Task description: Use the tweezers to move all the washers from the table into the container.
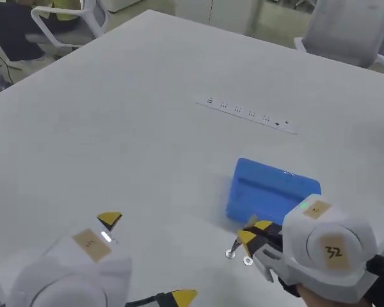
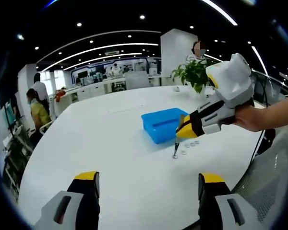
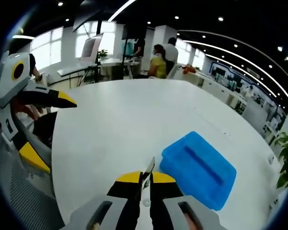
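Blue container (image 1: 273,192) blurred; washers (image 1: 230,254) tiny, count unclear; right gripper (image 3: 143,178) pinching tweezers (image 3: 149,168); left gripper (image 2: 148,179) spread.

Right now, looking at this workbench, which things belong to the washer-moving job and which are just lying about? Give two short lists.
Part of the job:
tweezers, clamped in the right gripper
washers on the table
blue container

Just lying about:
power strip on the table
office chairs beyond it
potted plant
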`<state>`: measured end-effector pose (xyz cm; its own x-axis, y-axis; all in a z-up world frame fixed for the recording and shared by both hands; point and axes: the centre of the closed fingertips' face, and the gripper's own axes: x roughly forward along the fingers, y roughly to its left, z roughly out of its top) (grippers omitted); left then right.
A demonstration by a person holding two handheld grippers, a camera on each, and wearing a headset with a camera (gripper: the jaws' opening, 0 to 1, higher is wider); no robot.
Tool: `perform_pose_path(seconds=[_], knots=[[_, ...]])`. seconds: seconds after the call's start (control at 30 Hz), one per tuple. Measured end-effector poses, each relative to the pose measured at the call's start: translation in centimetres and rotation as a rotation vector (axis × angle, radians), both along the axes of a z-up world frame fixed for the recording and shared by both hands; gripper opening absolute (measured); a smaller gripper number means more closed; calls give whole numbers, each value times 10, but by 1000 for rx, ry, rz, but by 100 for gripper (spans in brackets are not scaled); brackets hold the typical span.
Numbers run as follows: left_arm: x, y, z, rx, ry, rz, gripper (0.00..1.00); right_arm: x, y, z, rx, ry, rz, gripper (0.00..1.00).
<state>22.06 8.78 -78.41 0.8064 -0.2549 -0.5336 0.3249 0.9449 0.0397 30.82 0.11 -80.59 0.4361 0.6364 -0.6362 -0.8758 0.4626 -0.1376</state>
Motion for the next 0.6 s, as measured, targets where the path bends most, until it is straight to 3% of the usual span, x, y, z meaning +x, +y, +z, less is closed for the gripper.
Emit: perform_pose_path(seconds=[0.17,0.3,0.6], knots=[[0,0,-1,0,1,-4,86,0,1,-2,4,17,-3,2],[0,1,-1,0,-1,-3,86,-2,0,-4,-36,-5,23,2],[0,2,-2,12,2,-7,84,0,-1,-4,-56,-29,29,2]])
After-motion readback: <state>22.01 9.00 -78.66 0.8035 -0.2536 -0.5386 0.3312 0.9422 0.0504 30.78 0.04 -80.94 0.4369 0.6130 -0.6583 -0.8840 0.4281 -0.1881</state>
